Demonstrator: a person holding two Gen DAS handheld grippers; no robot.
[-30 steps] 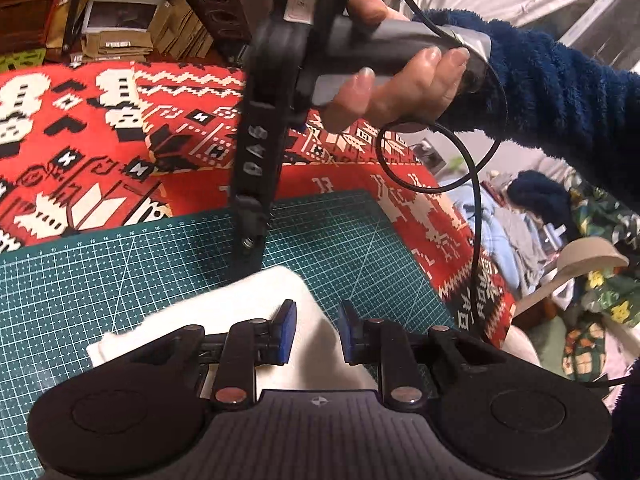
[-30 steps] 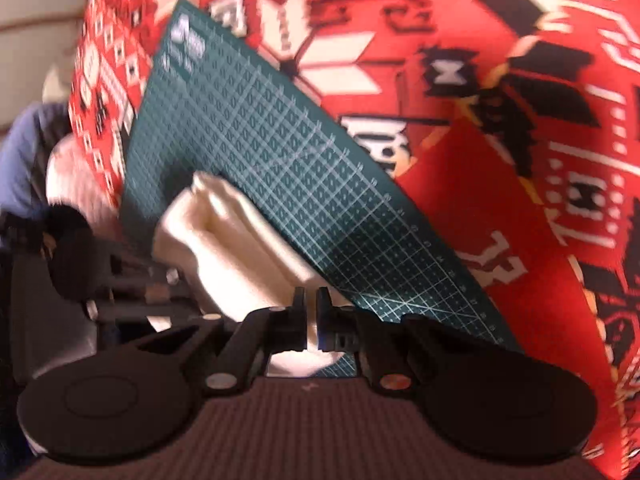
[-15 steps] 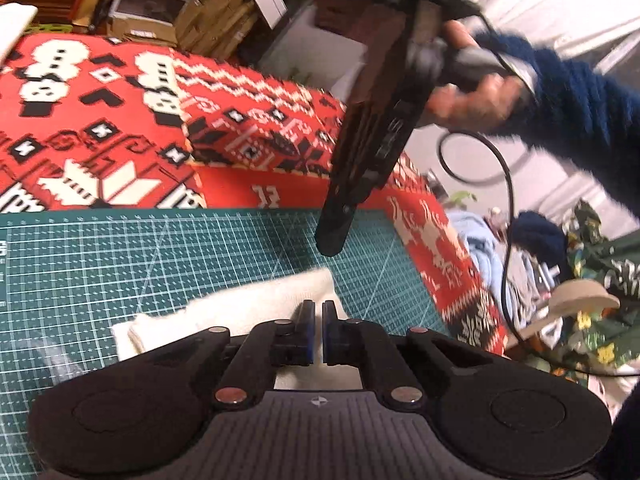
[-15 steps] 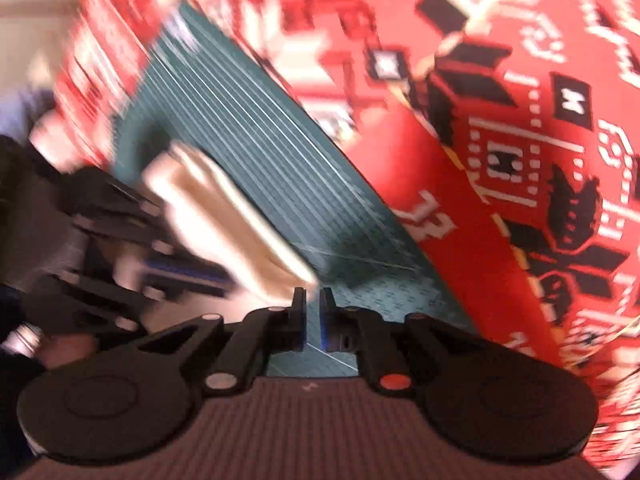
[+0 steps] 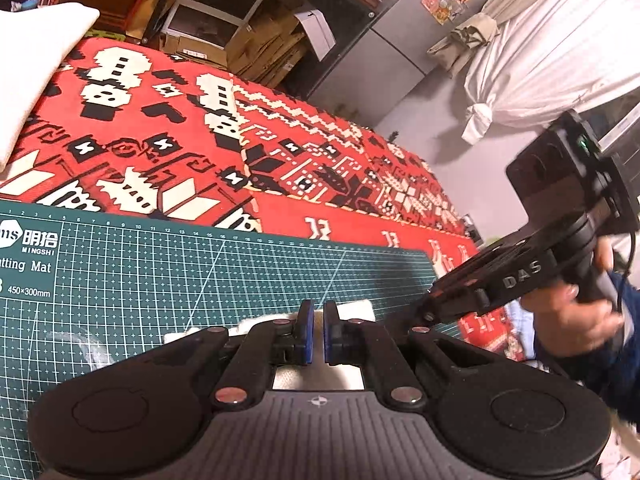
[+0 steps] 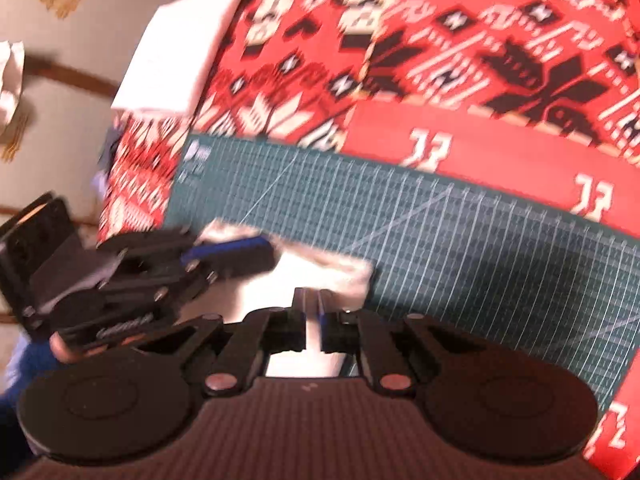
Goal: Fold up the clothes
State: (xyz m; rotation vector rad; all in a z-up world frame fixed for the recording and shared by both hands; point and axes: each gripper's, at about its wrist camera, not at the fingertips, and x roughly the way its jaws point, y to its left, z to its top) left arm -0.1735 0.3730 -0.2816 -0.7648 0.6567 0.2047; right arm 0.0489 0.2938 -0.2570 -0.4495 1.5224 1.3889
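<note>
1. A small white cloth (image 5: 352, 309) lies folded on a green cutting mat (image 5: 168, 280), towards the mat's right end and near its front edge. In the left wrist view it is mostly hidden, with only its far edge and corners showing.
2. In the right wrist view the same white cloth (image 6: 320, 270) appears as a compact, flat rectangle with a soft, slightly fuzzy far edge, though the picture is blurred.
3. A second folded white cloth (image 5: 28, 68) rests flat on the red patterned blanket (image 5: 168, 136), well apart from the mat, at the blanket's far left corner.
</note>
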